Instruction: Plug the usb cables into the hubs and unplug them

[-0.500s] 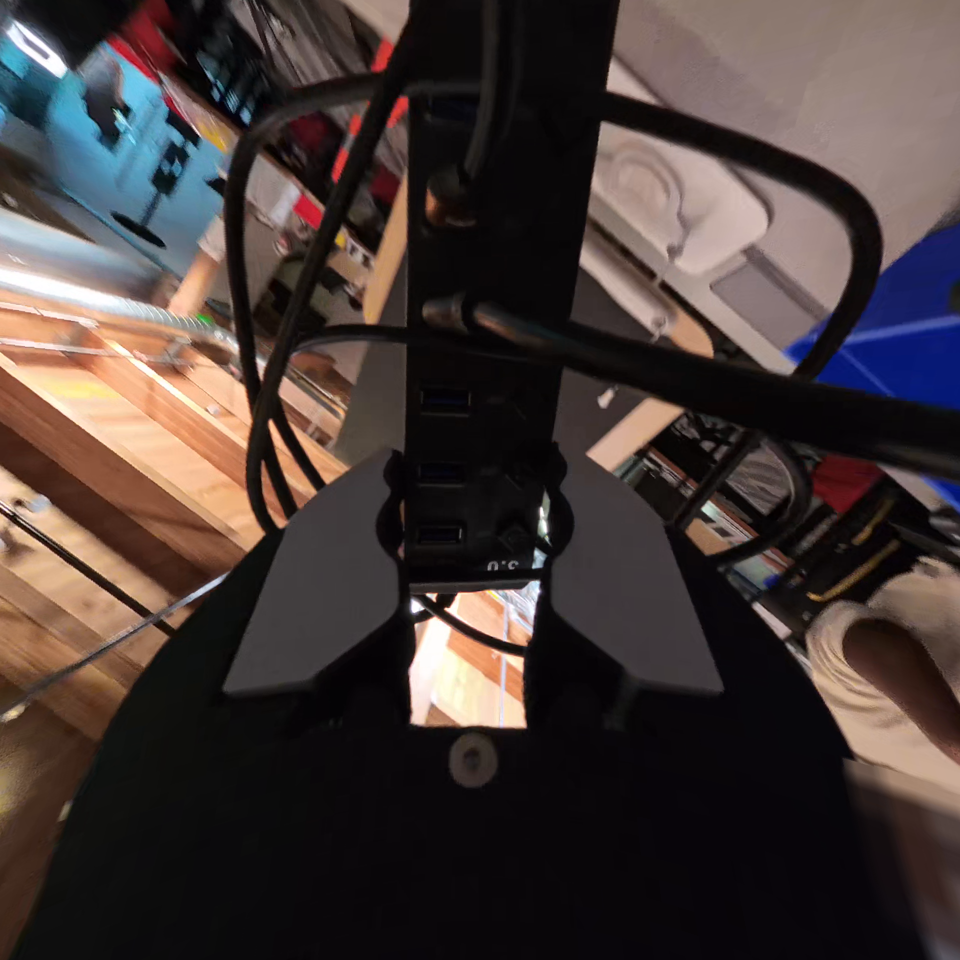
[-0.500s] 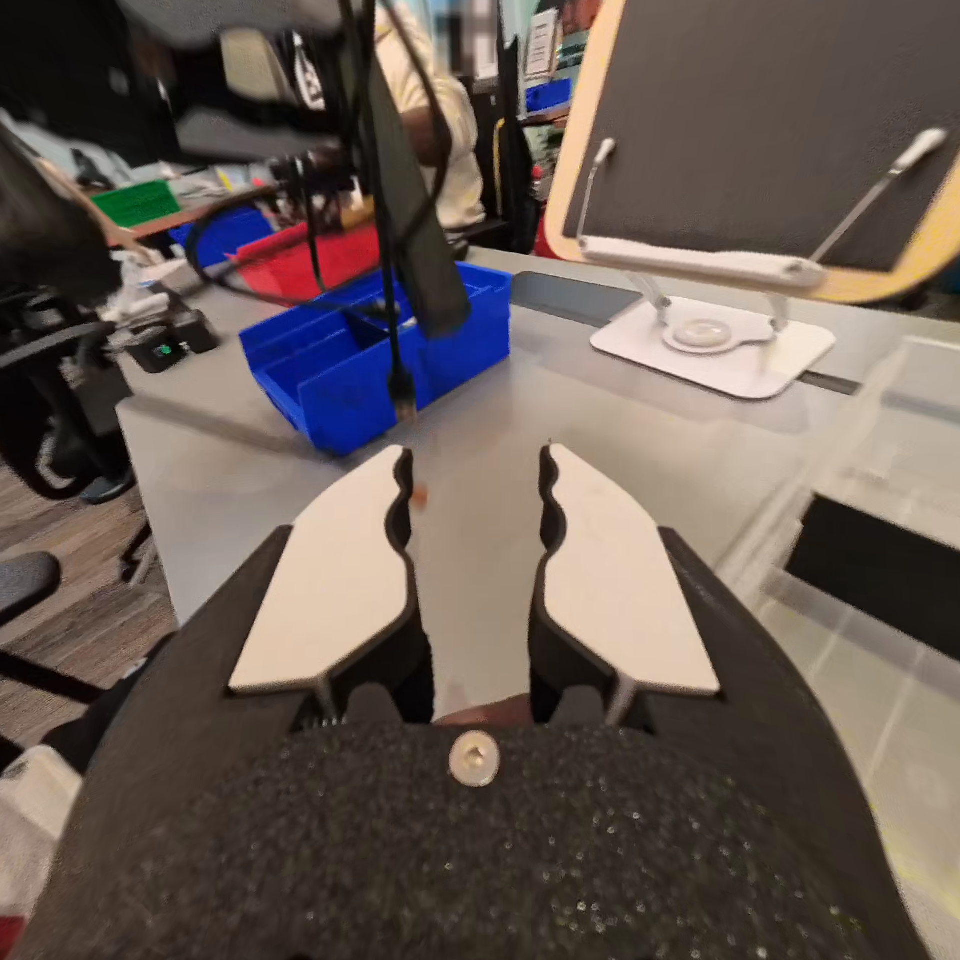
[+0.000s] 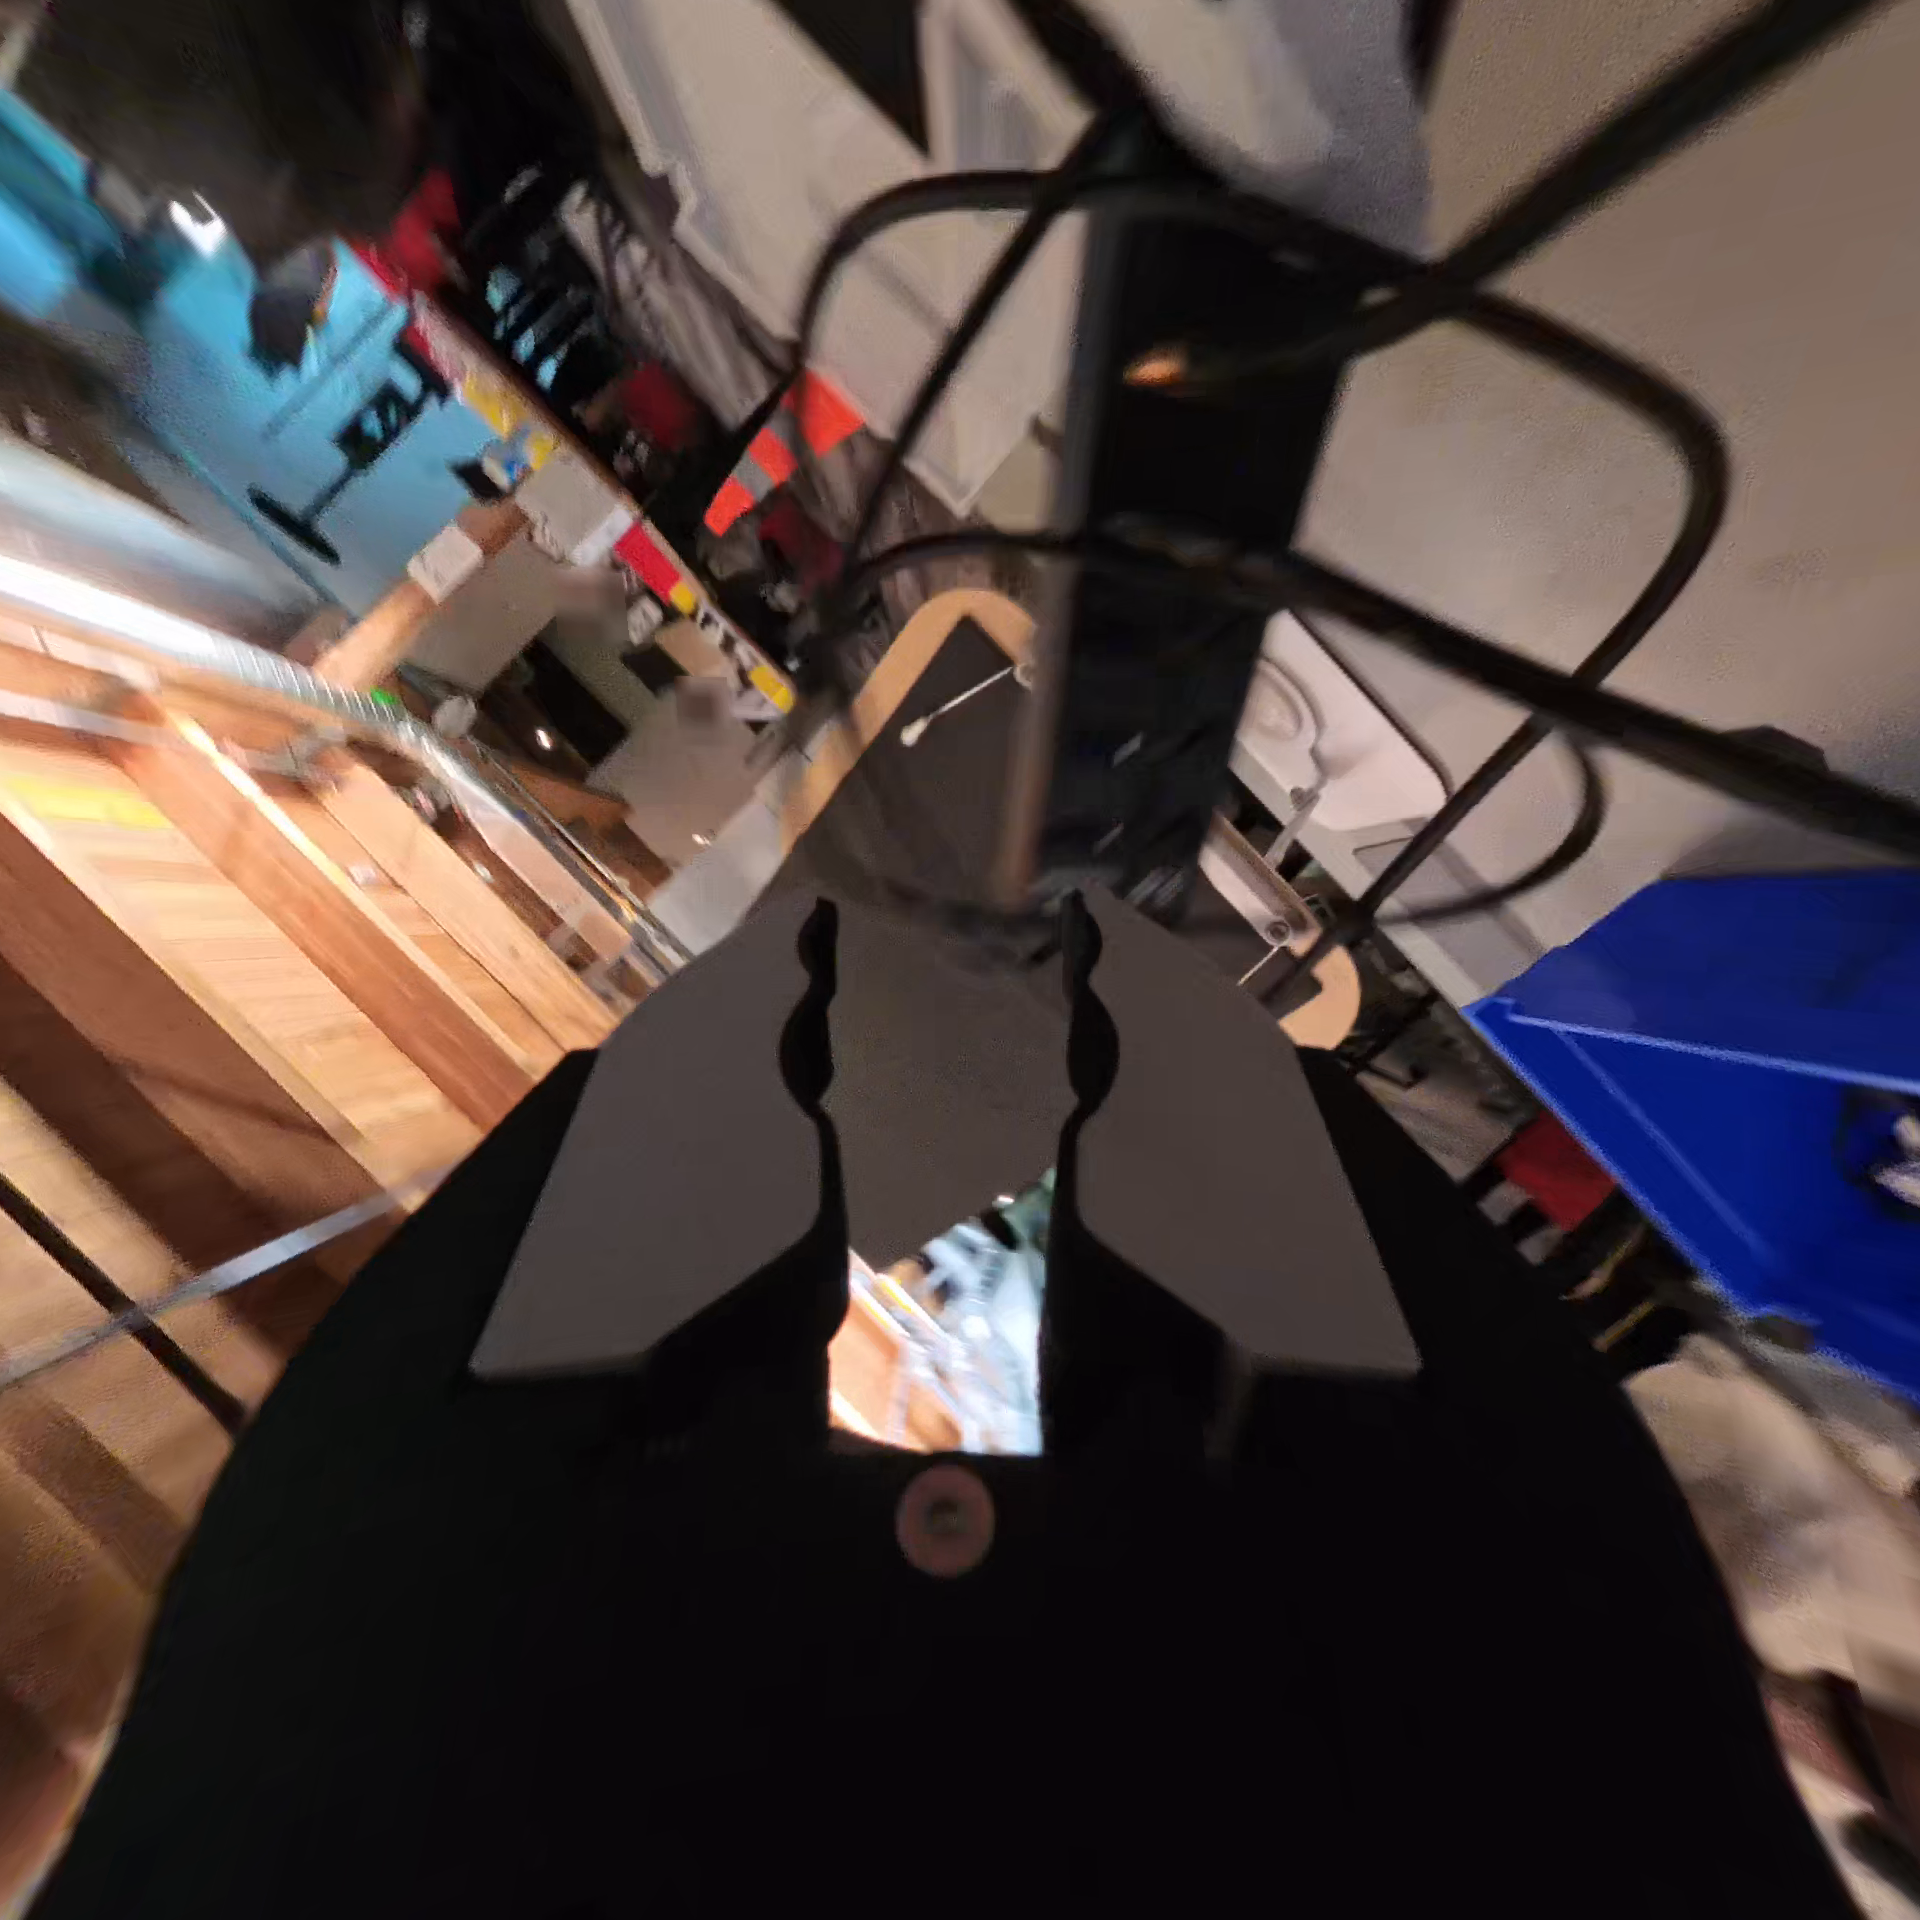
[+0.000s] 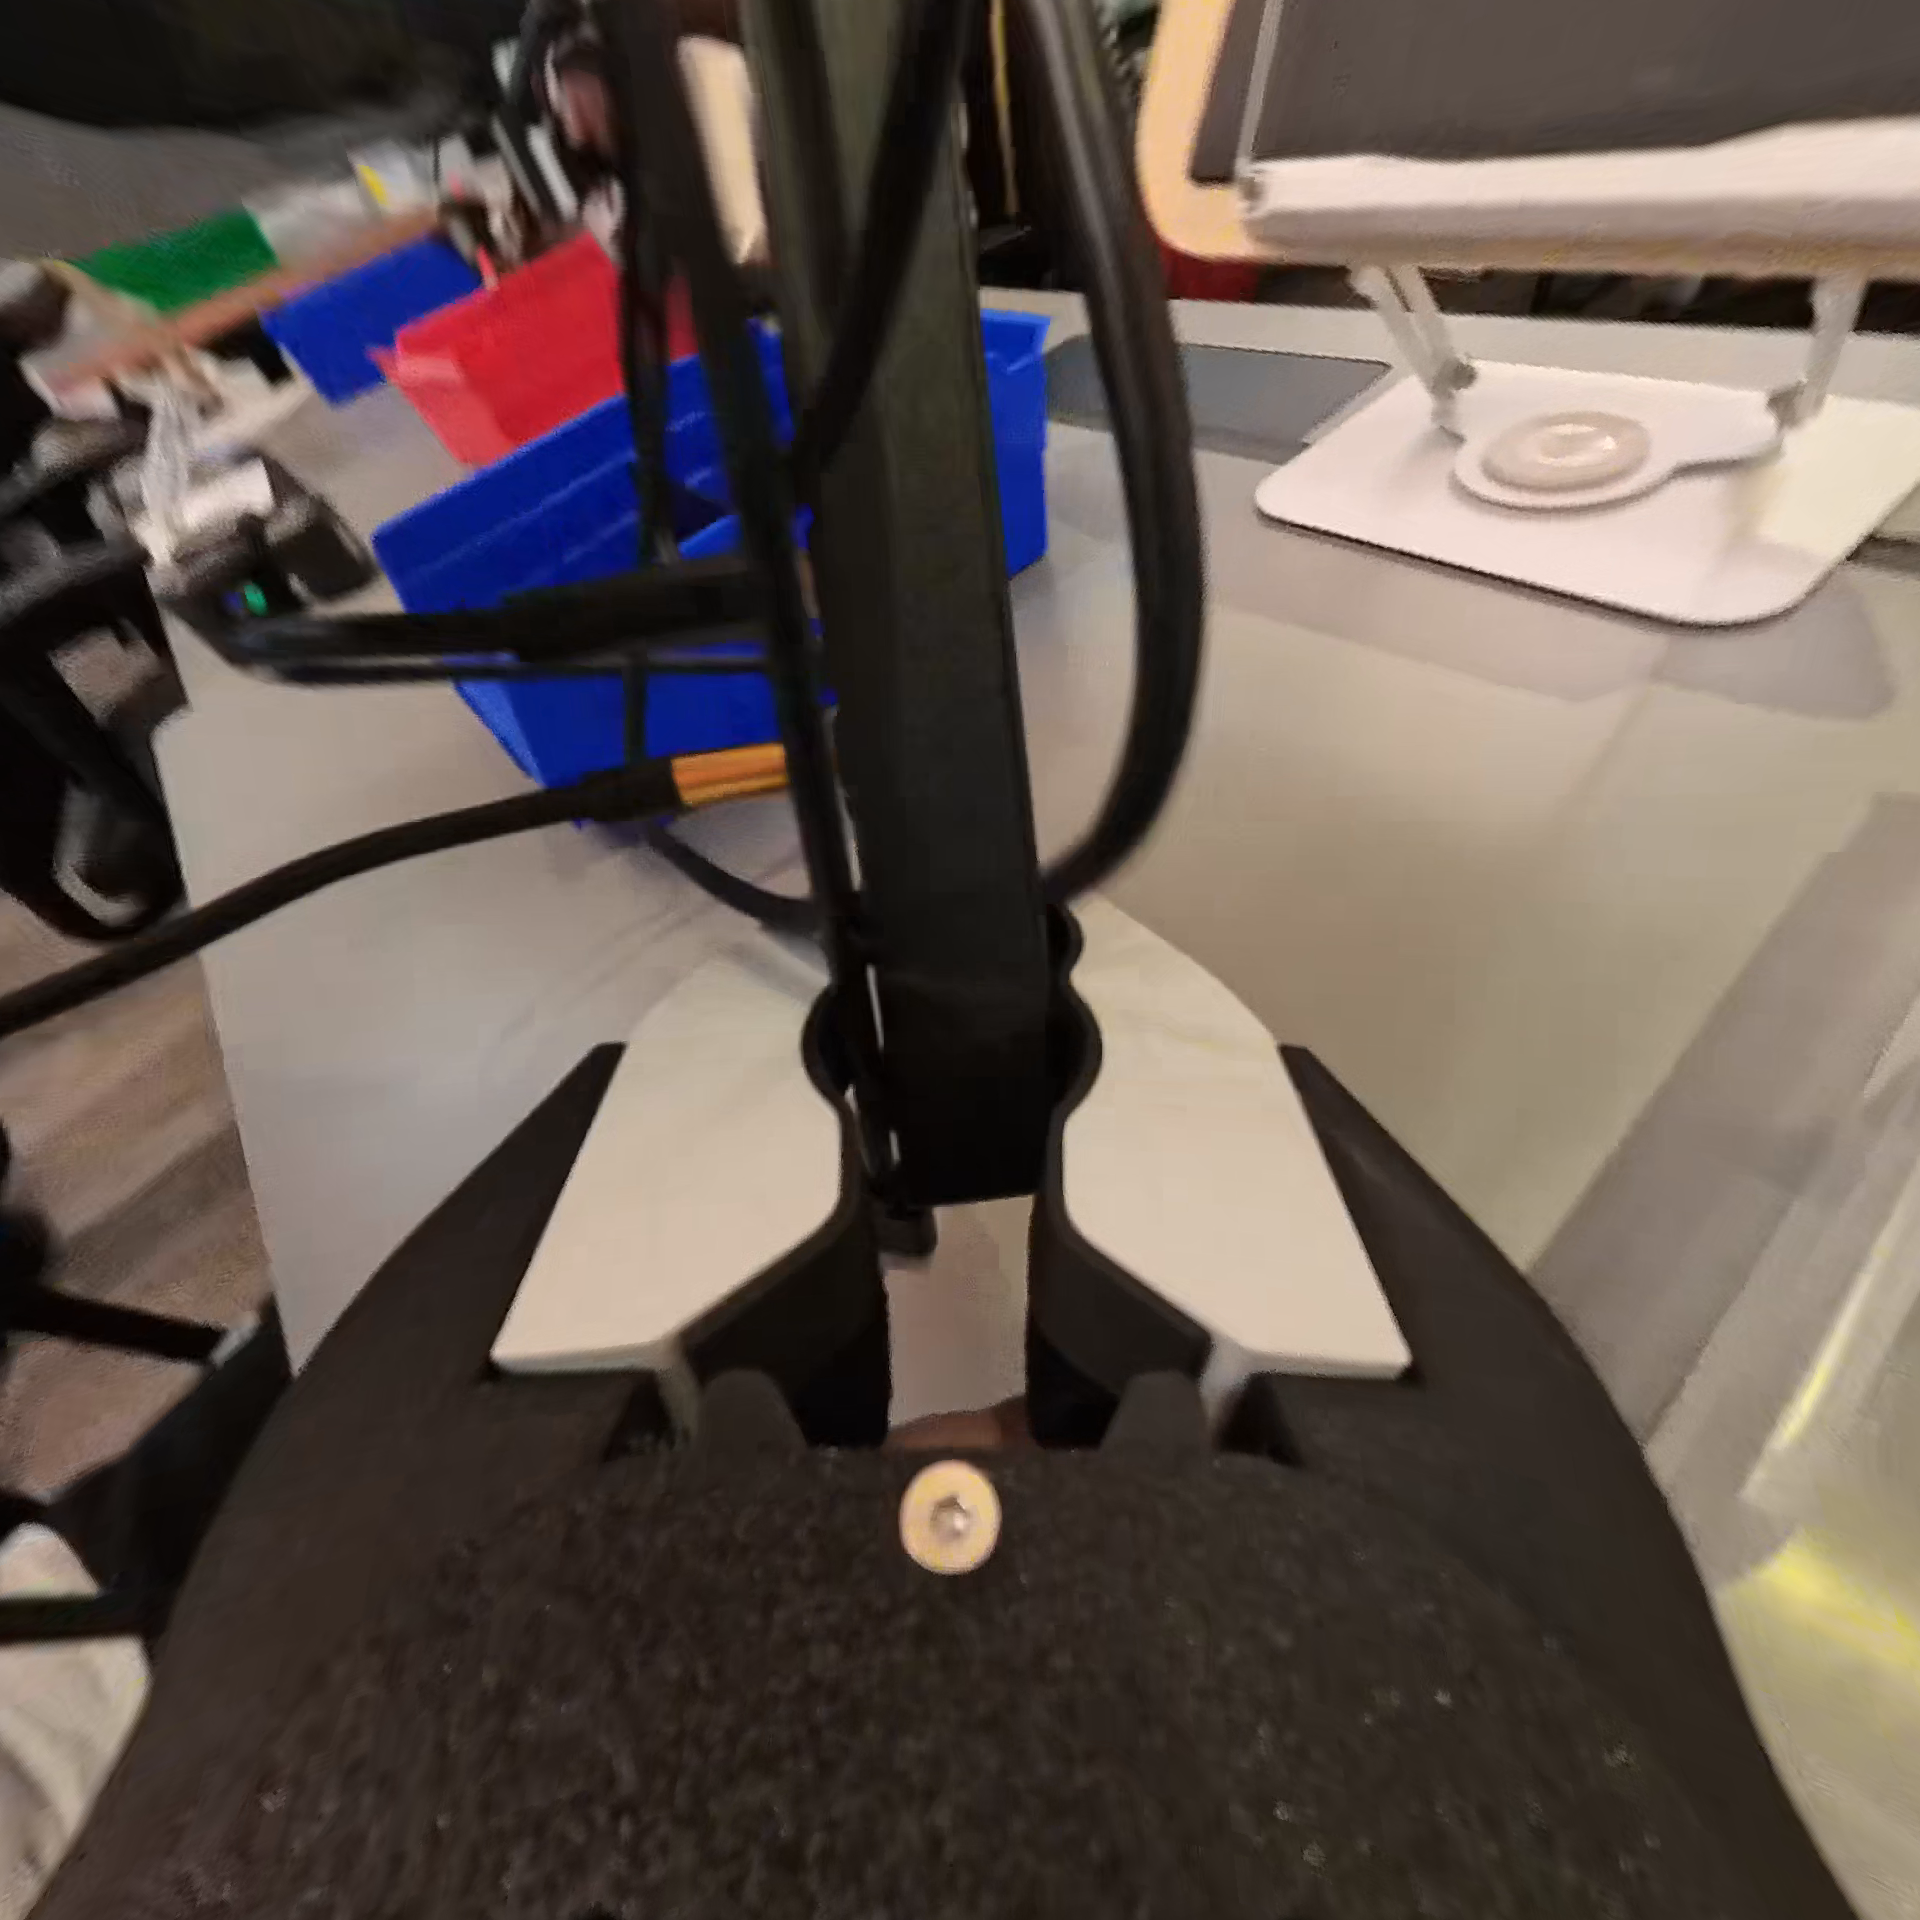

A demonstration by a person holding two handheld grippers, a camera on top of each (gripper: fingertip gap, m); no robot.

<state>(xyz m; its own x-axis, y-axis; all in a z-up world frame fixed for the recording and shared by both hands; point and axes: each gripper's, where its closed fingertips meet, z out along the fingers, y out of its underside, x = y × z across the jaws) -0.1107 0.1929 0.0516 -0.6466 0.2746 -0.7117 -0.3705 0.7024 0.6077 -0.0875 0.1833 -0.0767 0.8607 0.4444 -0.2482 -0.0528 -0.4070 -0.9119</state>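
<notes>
The right gripper [image 4: 951, 997] has its two fingers closed on the bottom end of a long black hub [image 4: 914, 582], which stands up between them and is cut off at the top of the right wrist view. A thin black cable [image 4: 847, 1039] runs down the hub's left side and is pinched in the same grip. Farther up, a plug with an orange band [image 4: 717, 774] goes into the hub's left side, and more black cables hang around it — too tangled and blurry to count. Behind sits a blue bin [image 4: 582, 540] on the grey table [image 4: 1351, 810], then a red bin [image 4: 499, 343] and a white stand [image 4: 1579, 488]. The left gripper [image 3: 948, 925] holds nothing; its fingers are apart with a clear gap between them. Just past its tips the same hub [image 3: 1174, 582] hangs in the air — dark and smeared, so its ports cannot be made out. A blue bin [image 3: 1714, 1091] shows at the right edge.
</notes>
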